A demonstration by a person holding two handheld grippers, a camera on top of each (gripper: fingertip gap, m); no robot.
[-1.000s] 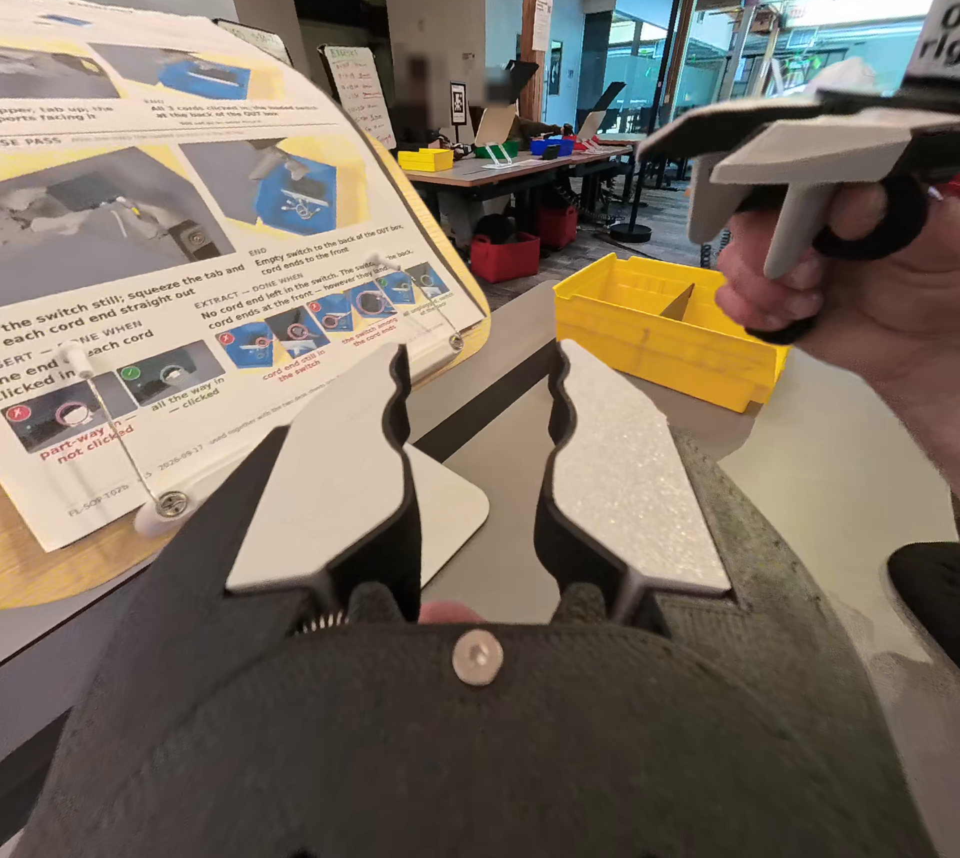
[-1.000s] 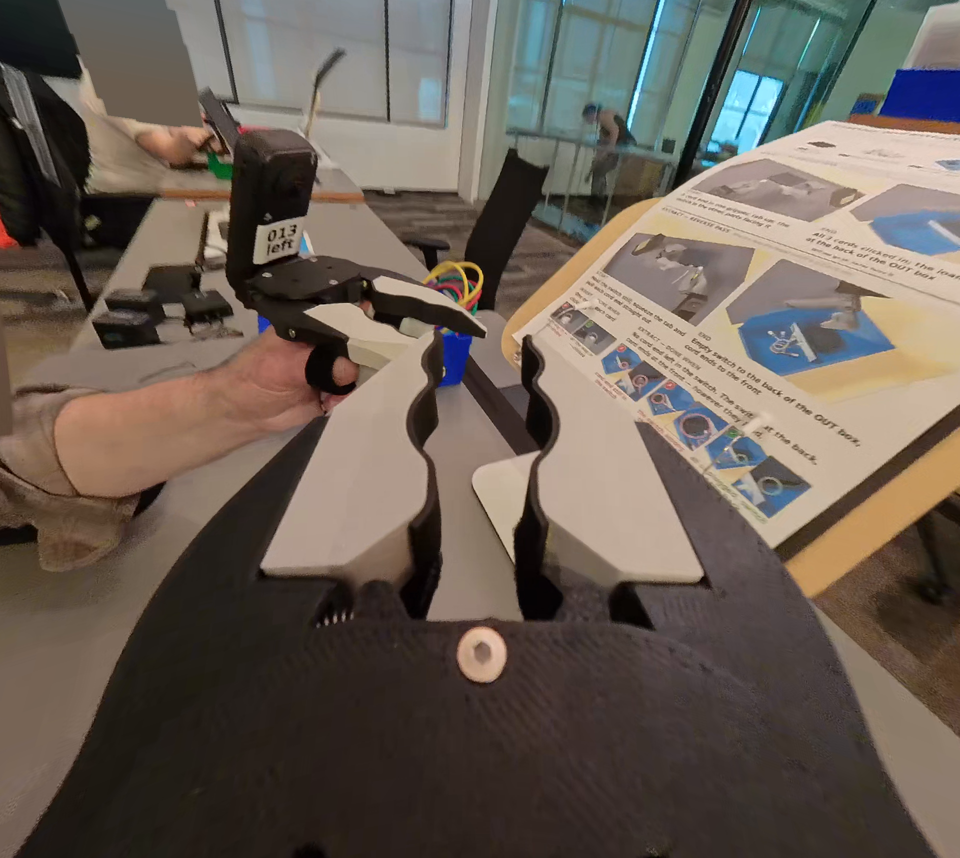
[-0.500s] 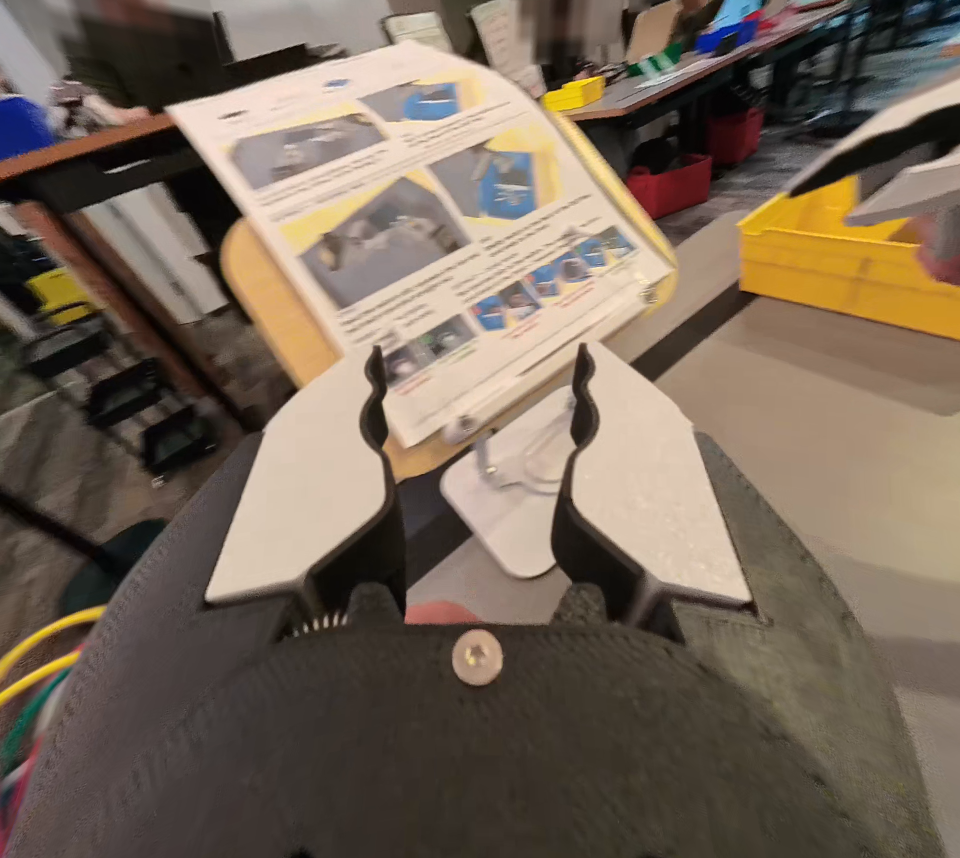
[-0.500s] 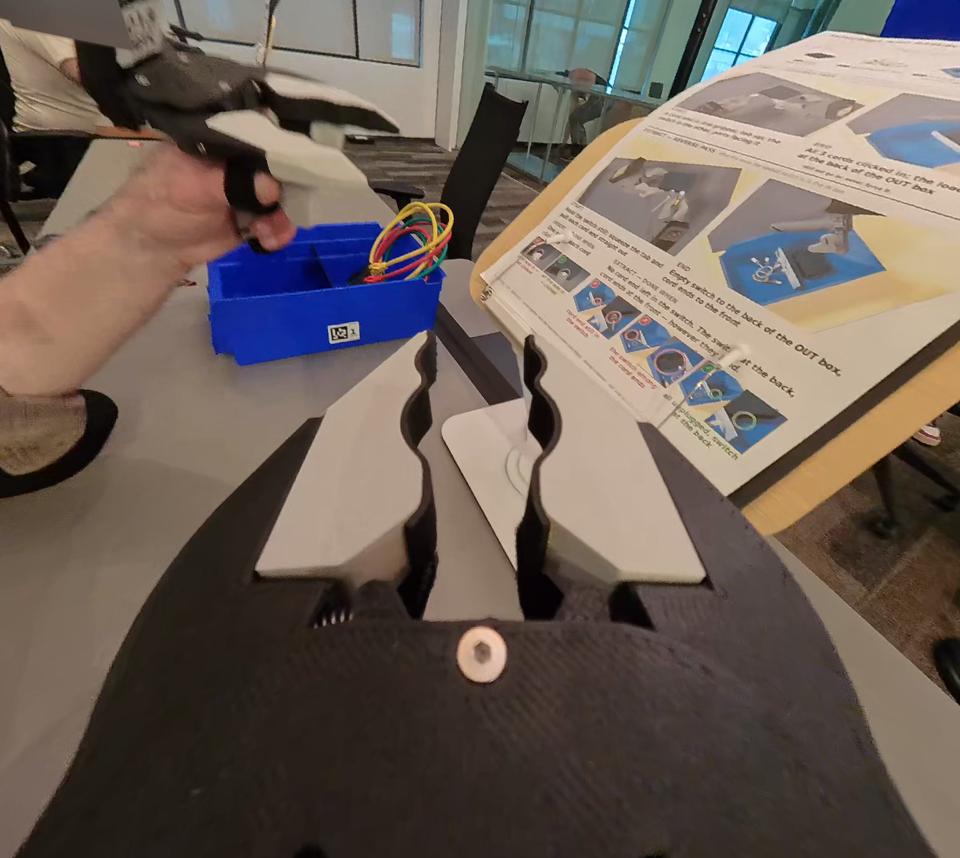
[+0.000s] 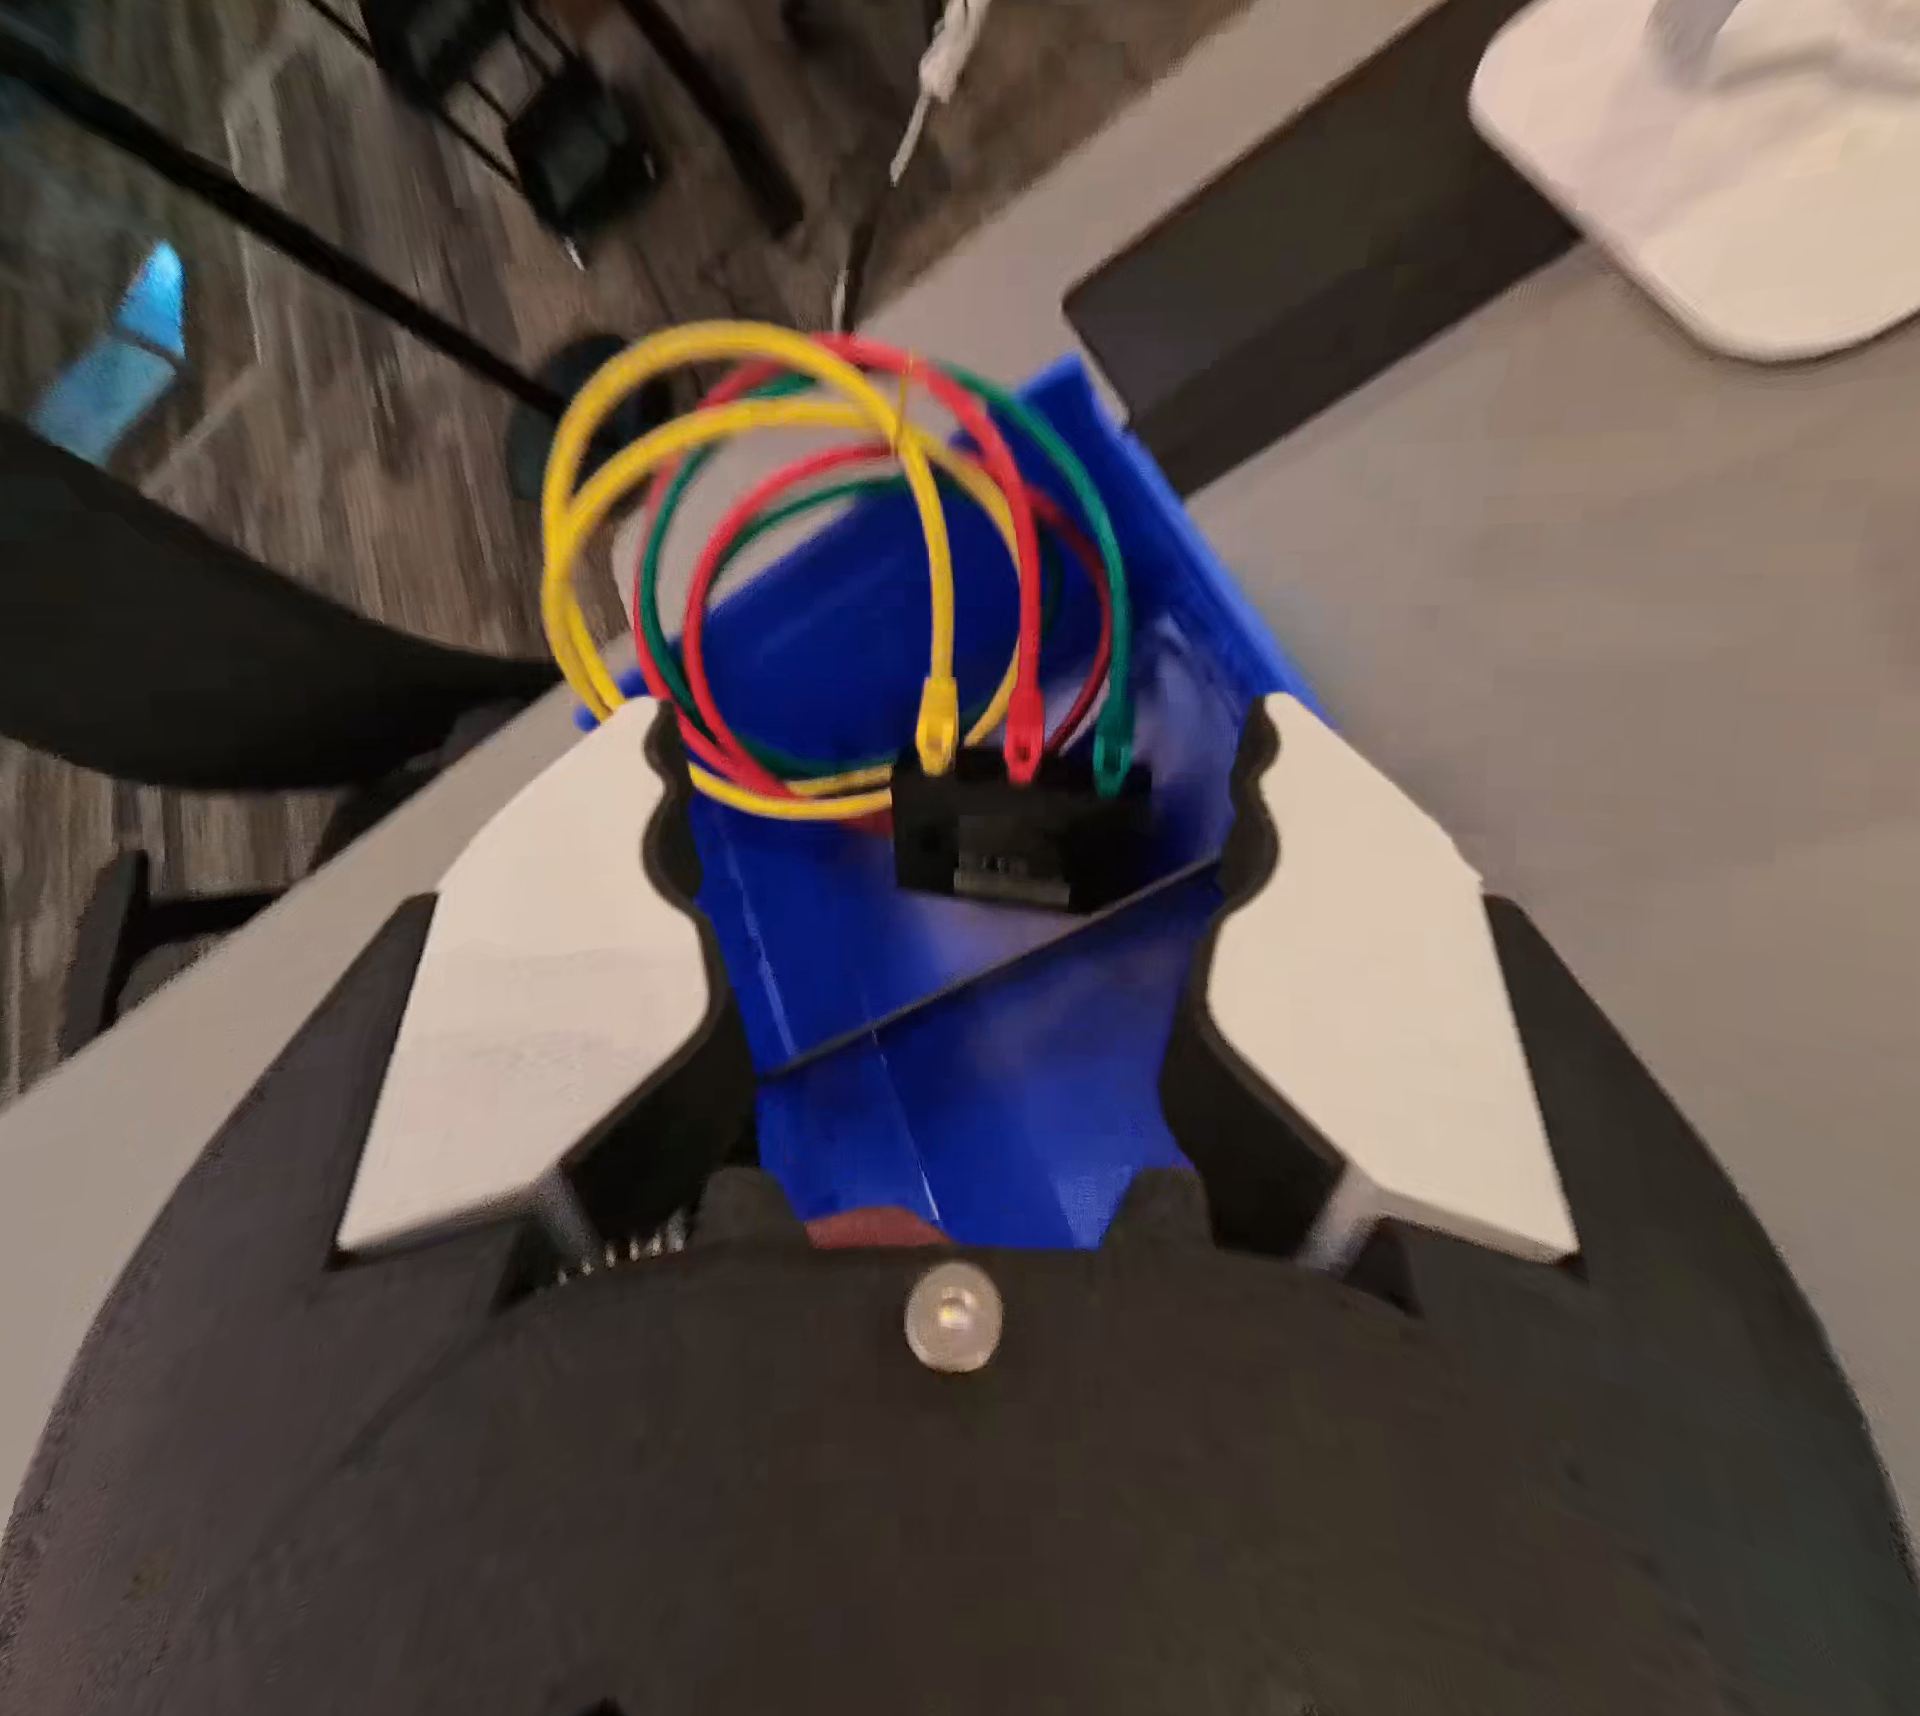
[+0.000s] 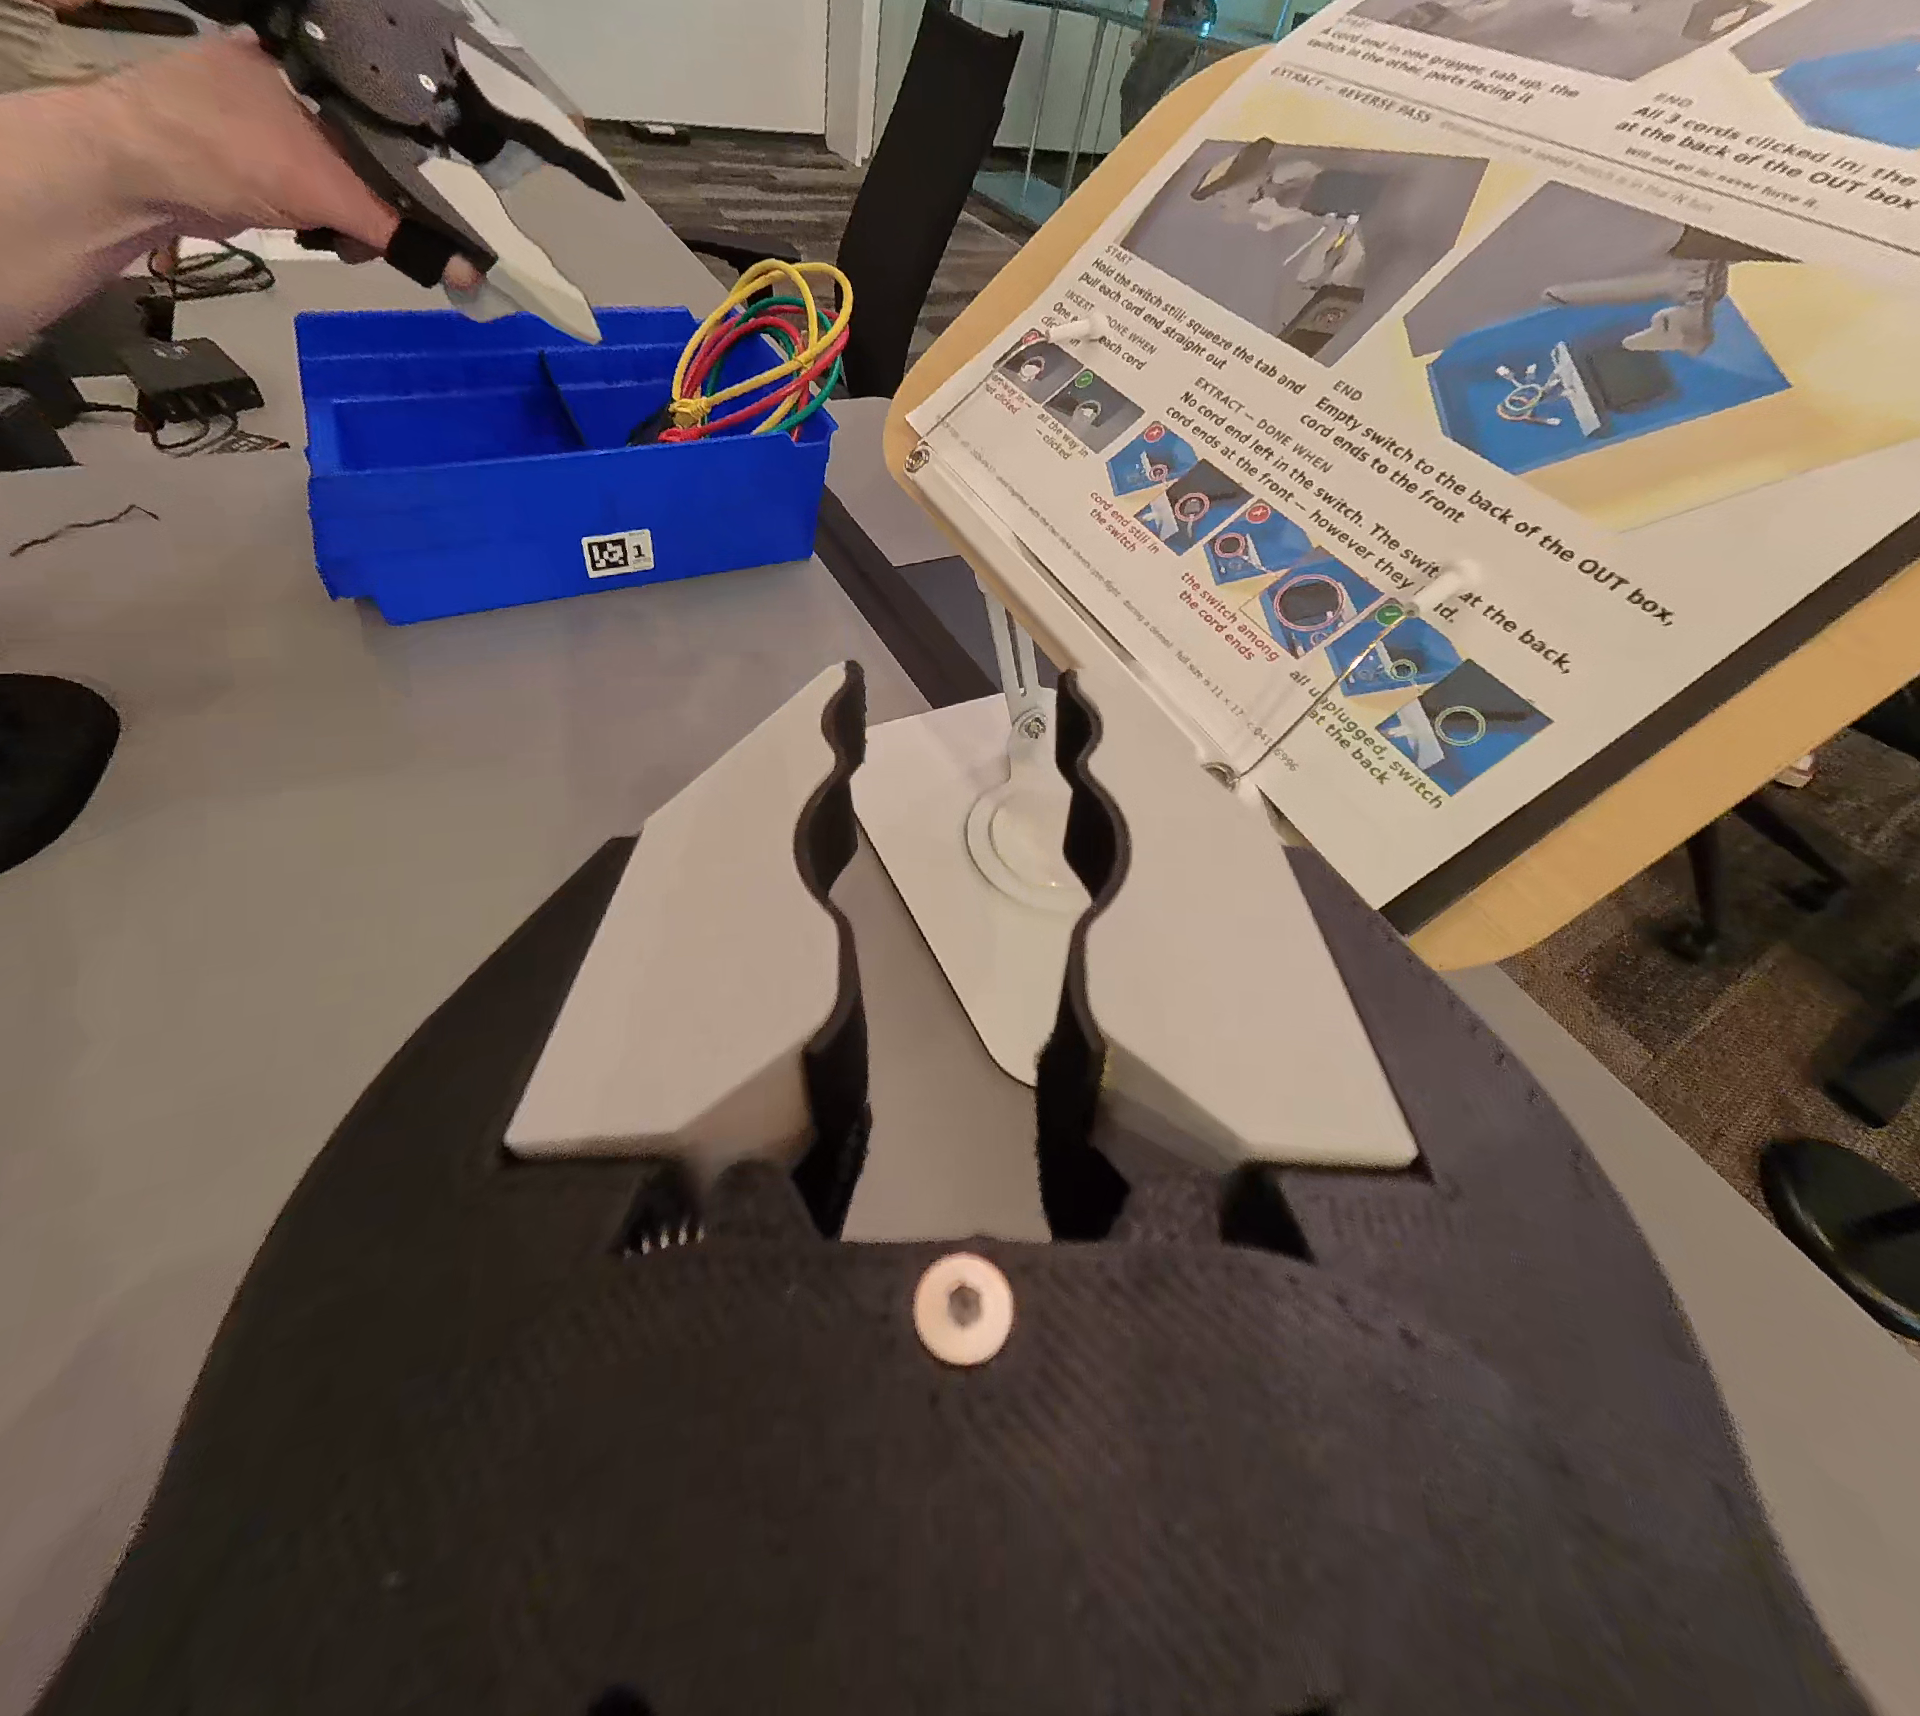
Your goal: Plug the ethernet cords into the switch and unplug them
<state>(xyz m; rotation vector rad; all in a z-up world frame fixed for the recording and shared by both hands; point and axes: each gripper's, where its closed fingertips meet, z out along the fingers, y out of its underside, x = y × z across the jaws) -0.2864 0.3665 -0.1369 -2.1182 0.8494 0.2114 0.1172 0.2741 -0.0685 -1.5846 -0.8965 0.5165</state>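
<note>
A blue bin (image 6: 561,503) stands on the grey table. Its divided far compartment holds a small black switch (image 5: 1023,840). Looped yellow (image 5: 938,721), red (image 5: 1023,736) and green (image 5: 1114,747) ethernet cords rise from it, and their ends meet the switch's far edge, apparently plugged in. The cord loops also show in the right wrist view (image 6: 769,347). My left gripper (image 5: 958,716) is open wide and empty, tilted down over the bin just above the switch; it also shows in the right wrist view (image 6: 540,295). My right gripper (image 6: 958,690) is open and empty, low over the table to the bin's right.
An instruction sheet on a tilted wooden board (image 6: 1455,419) stands on a white base (image 6: 935,835) right in front of the right gripper. A black chair back (image 6: 914,191) is behind the bin. Small black devices (image 6: 187,378) lie on the table at the far left. Across from one pair of fingers to the other is roughly 40 cm.
My left gripper has swung left and tipped down from facing the instruction board to hovering over the blue bin, and its jaws have opened wider. The right gripper has barely moved.
</note>
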